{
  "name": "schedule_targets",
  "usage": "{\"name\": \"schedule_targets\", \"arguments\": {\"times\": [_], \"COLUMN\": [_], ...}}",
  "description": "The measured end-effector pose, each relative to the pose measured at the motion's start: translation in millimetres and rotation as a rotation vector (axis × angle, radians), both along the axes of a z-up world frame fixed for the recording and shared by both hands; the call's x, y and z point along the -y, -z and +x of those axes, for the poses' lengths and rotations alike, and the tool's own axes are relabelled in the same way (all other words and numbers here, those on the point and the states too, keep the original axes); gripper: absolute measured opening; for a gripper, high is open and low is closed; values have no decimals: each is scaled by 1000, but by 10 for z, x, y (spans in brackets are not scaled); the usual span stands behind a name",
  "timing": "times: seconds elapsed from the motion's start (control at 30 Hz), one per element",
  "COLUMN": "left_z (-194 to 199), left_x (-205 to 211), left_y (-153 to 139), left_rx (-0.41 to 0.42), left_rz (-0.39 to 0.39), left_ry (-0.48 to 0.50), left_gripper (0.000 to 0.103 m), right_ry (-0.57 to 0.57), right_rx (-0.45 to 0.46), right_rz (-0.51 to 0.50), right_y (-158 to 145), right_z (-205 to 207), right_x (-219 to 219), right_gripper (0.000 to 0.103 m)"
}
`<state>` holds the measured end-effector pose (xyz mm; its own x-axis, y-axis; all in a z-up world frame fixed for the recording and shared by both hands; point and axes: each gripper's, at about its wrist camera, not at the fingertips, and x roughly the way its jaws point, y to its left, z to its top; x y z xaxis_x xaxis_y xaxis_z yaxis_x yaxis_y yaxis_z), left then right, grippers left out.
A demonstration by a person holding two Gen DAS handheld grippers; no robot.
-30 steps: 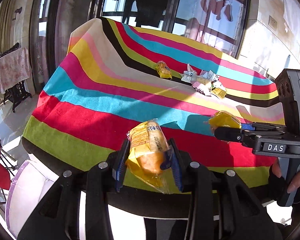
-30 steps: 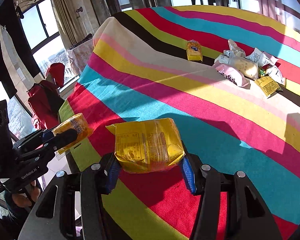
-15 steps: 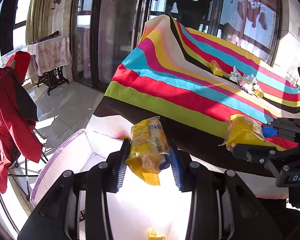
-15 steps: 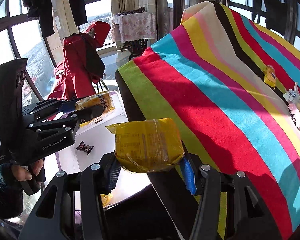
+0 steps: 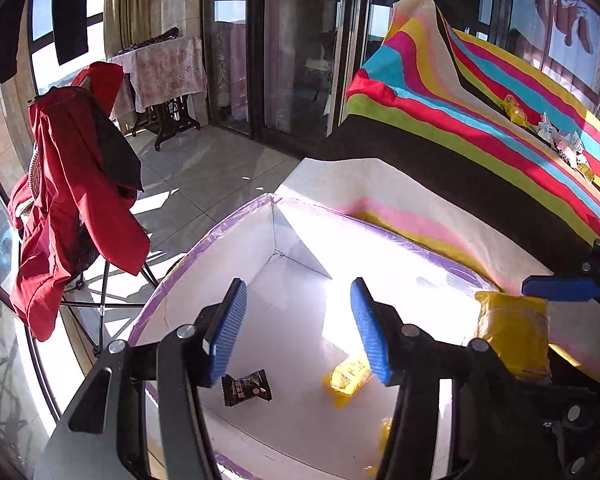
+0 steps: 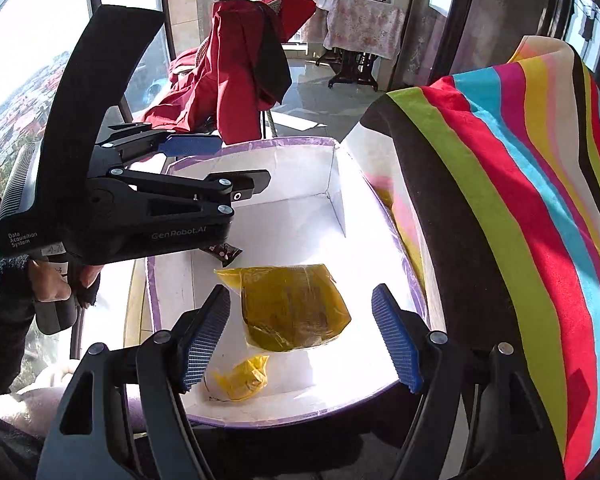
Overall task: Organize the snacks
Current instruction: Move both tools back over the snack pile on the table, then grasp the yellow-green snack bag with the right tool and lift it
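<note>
Left gripper: jaws opening, blue ribbed pads spread, nothing between them; it hangs over the white box.
Right gripper: jaws opening, pads spread; the big yellow packet sits in the gap, and neither pad touches it.
Hand: grips the left tool's handle, dark sleeve at the wrist.
Box: white inside, purple-taped rim, low on the floor just beside the table's draped edge, sunlit.
In the box, right view: the big yellow packet in the middle, a small crumpled yellow wrapper nearer, a dark candy farther, partly hidden under the left tool.
In the box, left view: the dark candy near the left pad, a yellow packet by the right pad, another yellow packet at the right between the other tool's pads.
Count: three or four snacks in the box; the views differ, so I cannot tell exactly.
Table: covered by a striped cloth in red, blue, yellow, green, pink, black and cream.
On the table: one yellow packet apart, then a small heap of wrappers farther right; number unclear.
Room: grey tiled floor, tall windows, a red jacket on a folding chair, a cloth-draped stand far left.
Writing: "GenRobot.AI" and "Data Acquisition System" on the left tool; packet print too small to read.
</note>
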<state>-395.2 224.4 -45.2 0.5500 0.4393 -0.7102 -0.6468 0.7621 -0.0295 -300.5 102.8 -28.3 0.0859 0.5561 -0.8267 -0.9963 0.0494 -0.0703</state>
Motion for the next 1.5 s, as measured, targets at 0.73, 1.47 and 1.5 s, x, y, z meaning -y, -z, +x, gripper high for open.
{"name": "schedule_targets", "arguments": {"times": [0.73,1.47,1.5], "left_z": [356,3627,3764], "left_x": [123,1823,1831], "left_y": [-269,-846,-786], "left_rx": [-73,24,18], "left_rz": [23,-206,-218], "left_ry": [-18,581,576], "left_gripper": [101,101,101], "right_ry": [152,1067,1099], "right_rx": [1,-252,-260], "right_rz": [459,515,497], "right_y": [-1161,-713,-669], "right_z": [409,2694,2779], "right_x": [1216,3397,3418], "right_gripper": [86,99,99]}}
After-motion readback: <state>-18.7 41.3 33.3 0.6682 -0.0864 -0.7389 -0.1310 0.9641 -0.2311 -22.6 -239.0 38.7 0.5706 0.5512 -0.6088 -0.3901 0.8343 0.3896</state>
